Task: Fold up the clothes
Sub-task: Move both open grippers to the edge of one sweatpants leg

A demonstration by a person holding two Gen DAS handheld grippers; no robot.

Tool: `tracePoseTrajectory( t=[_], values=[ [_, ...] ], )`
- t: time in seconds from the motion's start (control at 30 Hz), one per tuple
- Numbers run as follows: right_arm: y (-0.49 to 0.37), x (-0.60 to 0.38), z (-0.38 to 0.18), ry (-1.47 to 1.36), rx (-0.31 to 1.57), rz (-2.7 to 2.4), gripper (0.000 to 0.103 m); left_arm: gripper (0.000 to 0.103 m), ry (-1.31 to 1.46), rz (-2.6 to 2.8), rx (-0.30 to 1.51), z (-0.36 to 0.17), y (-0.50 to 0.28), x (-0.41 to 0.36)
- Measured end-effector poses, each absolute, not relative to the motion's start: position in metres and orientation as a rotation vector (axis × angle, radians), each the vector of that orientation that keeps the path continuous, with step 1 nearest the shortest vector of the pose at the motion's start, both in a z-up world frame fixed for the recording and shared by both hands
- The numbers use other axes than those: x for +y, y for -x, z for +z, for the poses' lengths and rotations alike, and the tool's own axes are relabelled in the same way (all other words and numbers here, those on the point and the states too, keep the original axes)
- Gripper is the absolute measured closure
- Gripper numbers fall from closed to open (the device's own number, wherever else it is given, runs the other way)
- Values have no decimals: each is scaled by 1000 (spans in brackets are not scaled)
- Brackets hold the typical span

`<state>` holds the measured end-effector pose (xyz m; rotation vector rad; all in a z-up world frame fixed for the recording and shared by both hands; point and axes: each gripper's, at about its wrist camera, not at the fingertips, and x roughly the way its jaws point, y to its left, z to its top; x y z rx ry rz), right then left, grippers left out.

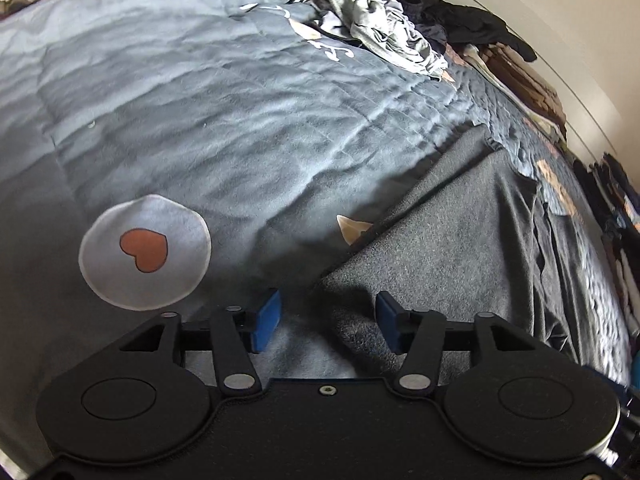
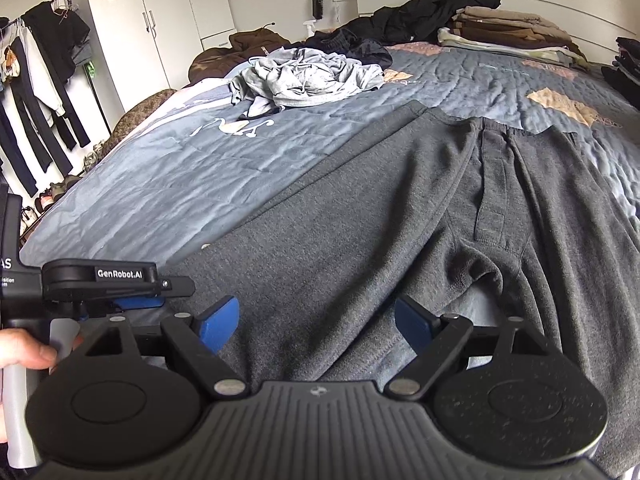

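Note:
Dark grey trousers (image 2: 380,220) lie flat on the blue-grey quilt (image 2: 160,180), waistband far, legs running toward me. In the left wrist view a hem corner of the trousers (image 1: 460,260) points at the gap of my left gripper (image 1: 328,304). Its blue pads stand apart just above that corner and do not press on it. My right gripper (image 2: 316,312) hovers wide open over the near end of the same leg, nothing gripped. The left gripper (image 2: 164,294) shows from the side at the left, a hand (image 2: 20,352) on its handle.
A crumpled light grey garment (image 2: 308,76) lies at mid-bed, also seen in the left wrist view (image 1: 372,20). A black clothes heap (image 2: 432,8) and a folded brown stack (image 2: 508,28) sit by the headboard. A hanging rack (image 2: 40,80) stands far left. A round heart print (image 1: 144,254) marks the quilt.

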<state>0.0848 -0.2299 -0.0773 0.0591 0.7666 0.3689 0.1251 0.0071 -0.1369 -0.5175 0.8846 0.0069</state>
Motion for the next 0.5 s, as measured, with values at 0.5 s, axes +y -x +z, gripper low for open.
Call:
tracePoseTrajectory(
  t=[0.5],
  values=[
    [-85,-266,-89,-124,833,431,21,73,659,6,864,-139,-129,7]
  ],
)
